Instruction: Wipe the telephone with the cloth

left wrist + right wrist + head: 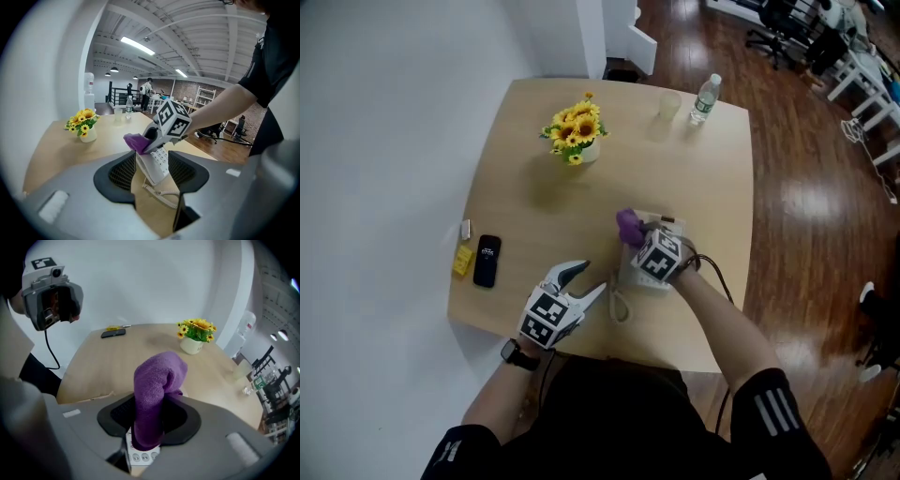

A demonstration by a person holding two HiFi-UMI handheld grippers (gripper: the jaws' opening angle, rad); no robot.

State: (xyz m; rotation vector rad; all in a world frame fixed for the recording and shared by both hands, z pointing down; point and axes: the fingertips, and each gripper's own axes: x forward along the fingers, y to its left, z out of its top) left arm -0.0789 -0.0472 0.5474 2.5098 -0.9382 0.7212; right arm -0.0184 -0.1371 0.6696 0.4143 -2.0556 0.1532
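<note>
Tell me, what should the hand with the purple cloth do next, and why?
Probably slide the right gripper slowly along the telephone, rubbing gently. Its jaws pinch the purple cloth, and the cloth's lower end hangs right at the keys, so wiping looks ready.

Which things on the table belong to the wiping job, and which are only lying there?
For the job:
purple cloth
telephone
right claw, shut on the cloth

Only lying about:
flower pot
water bottle
plastic cup
black mobile phone
yellow object
</note>
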